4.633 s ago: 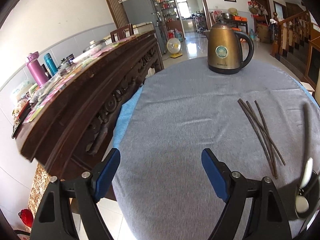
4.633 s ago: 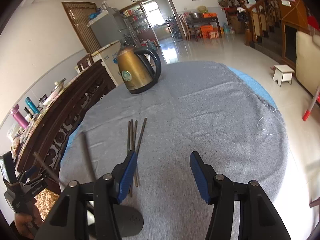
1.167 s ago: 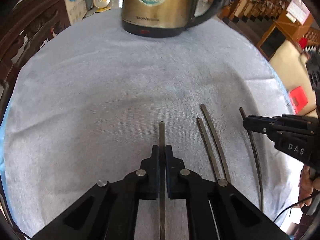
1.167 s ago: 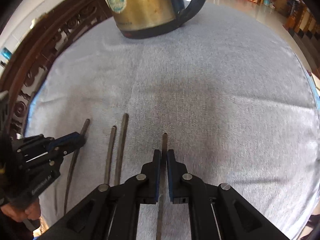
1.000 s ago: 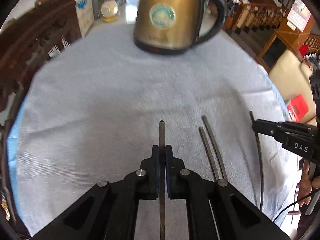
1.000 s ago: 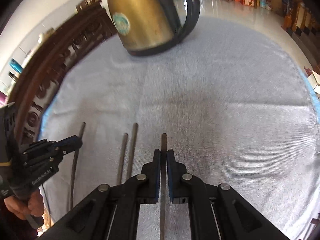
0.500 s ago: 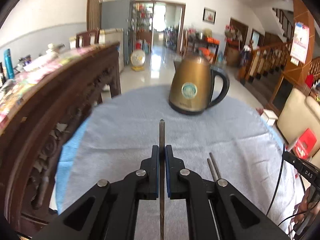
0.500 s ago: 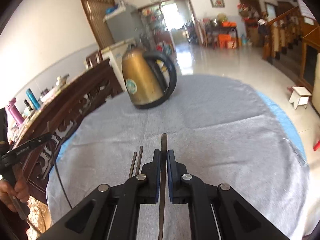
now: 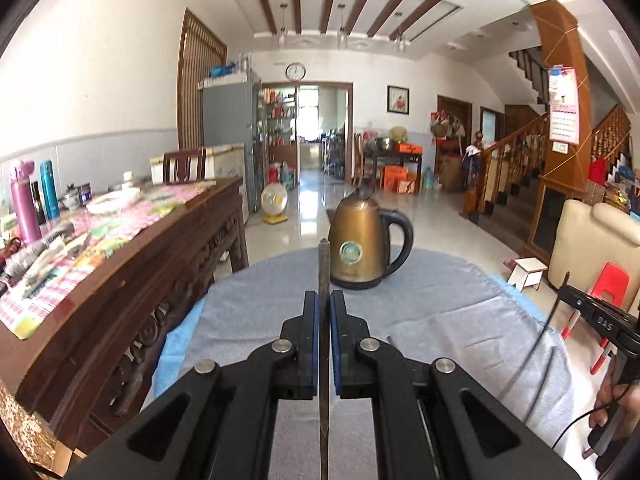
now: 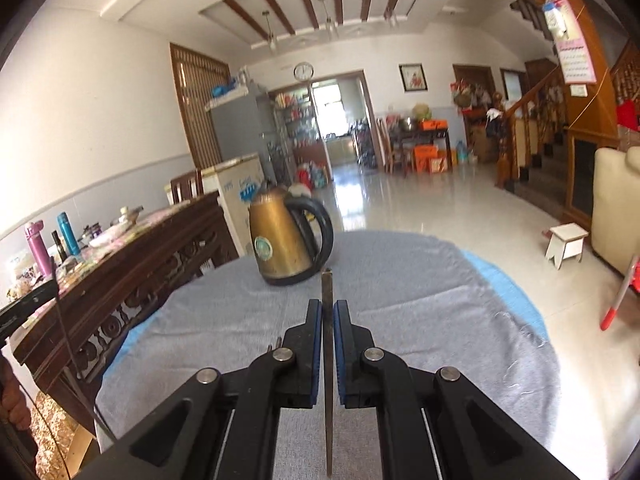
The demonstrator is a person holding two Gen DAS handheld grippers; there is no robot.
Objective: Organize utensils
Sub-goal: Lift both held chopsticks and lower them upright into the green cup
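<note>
Grey cloth covers the round bench, whose blue edge shows at the rim on both sides. Nearest the left wrist camera, the left gripper has its jaws closed on a dark chopstick, which runs straight out between the blue pads with its squared end poking past them, lifted off the cloth. Just right of that gripper, the tips of two more chopsticks lie flat on the cloth, mostly hidden behind the gripper's body. At the right edge of that view the right gripper comes in, held in a hand, a second chopstick hanging from its tip. From the right wrist camera, that right gripper likewise has its jaws clamped on its chopstick, the squared end jutting beyond the pads above the cloth. At the left edge of that view the left gripper shows again, its stick trailing down toward the bench edge. Farther back, near the far side of the cloth, a brass-coloured kettle with a black handle stands upright. Left of the bench runs a carved dark sideboard crowded with bottles and packets. Beyond lie a shiny tiled floor, a doorway and a wooden staircase on the right.
</note>
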